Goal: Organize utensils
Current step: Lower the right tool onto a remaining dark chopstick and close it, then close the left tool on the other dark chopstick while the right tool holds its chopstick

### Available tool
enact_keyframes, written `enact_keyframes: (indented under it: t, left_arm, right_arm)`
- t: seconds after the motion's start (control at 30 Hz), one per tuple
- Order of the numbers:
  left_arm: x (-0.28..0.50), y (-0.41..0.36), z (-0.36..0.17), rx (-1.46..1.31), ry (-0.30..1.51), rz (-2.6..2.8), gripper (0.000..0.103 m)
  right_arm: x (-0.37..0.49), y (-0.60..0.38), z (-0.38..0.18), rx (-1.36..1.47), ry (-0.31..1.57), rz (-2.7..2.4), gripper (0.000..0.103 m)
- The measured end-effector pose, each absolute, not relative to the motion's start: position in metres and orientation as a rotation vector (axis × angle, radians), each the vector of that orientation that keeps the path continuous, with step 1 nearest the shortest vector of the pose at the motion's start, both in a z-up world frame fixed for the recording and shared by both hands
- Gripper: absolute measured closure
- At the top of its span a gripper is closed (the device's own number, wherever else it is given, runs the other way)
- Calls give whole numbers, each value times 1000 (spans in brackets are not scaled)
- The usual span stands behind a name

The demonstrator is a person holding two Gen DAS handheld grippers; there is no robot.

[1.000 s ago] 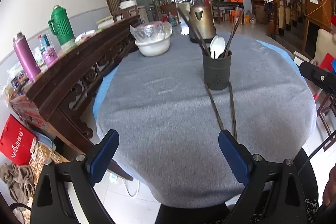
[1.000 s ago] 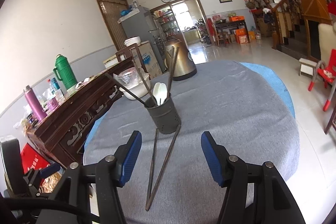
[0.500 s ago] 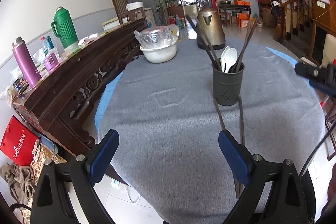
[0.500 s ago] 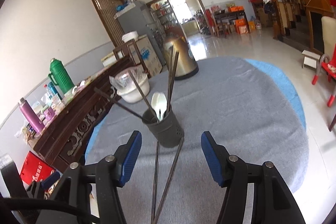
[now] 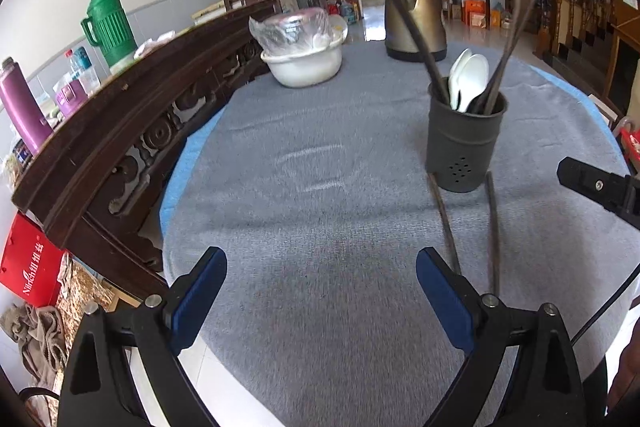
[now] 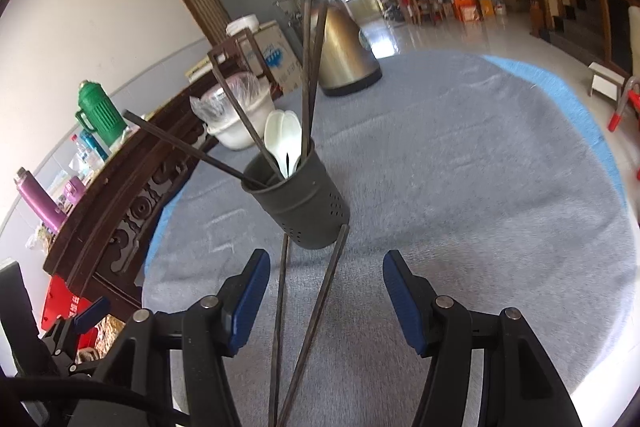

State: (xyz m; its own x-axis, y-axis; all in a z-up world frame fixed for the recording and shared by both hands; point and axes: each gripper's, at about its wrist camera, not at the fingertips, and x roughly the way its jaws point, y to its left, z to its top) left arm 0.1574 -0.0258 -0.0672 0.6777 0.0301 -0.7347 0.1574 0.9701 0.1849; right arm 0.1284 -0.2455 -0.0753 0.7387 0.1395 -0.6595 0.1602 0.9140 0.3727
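Note:
A dark grey utensil holder (image 5: pixel 464 139) stands on the grey tablecloth (image 5: pixel 320 211), with white spoons (image 5: pixel 468 77) and several dark chopsticks in it. It also shows in the right wrist view (image 6: pixel 304 205). Two loose chopsticks (image 5: pixel 470 227) lie on the cloth in front of the holder, also in the right wrist view (image 6: pixel 304 319). My left gripper (image 5: pixel 320 299) is open and empty, left of the loose chopsticks. My right gripper (image 6: pixel 322 299) is open, and the loose chopsticks lie between its fingers.
A white bowl covered with plastic (image 5: pixel 302 55) and a bronze kettle (image 5: pixel 414 19) stand at the table's far side. A dark carved wooden sideboard (image 5: pixel 132 131) runs along the left with a green thermos (image 5: pixel 108 27) and a purple flask (image 5: pixel 22 107).
Both grippers have moved forward towards the holder. The right gripper has lowered over the loose chopsticks. Both stay open.

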Motion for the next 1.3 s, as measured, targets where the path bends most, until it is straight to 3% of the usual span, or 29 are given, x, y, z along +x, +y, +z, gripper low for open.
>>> enact_keyframes:
  t: [0.07,0.2,0.57,0.9,1.3]
  left_arm:
    - [166,-25,-74,236,847,-66,7]
    - [181,-24,-89,226,897,-60,7]
    - [212,-11,-110,146,997,-55,7]
    - [213,-18,-123,146,1047,-63,7]
    - [214,-40,-132,157,1089,-154,7]
  right_arm:
    - [140,-243,-82,414,769,0,42]
    - [162,-237,-95,402,818,29,63]
    - [205,-230,-139,329,932,-19,70]
    - [205,-230,-148,278,926,8,90]
    - [163,-242,-149,273,920,54,95]
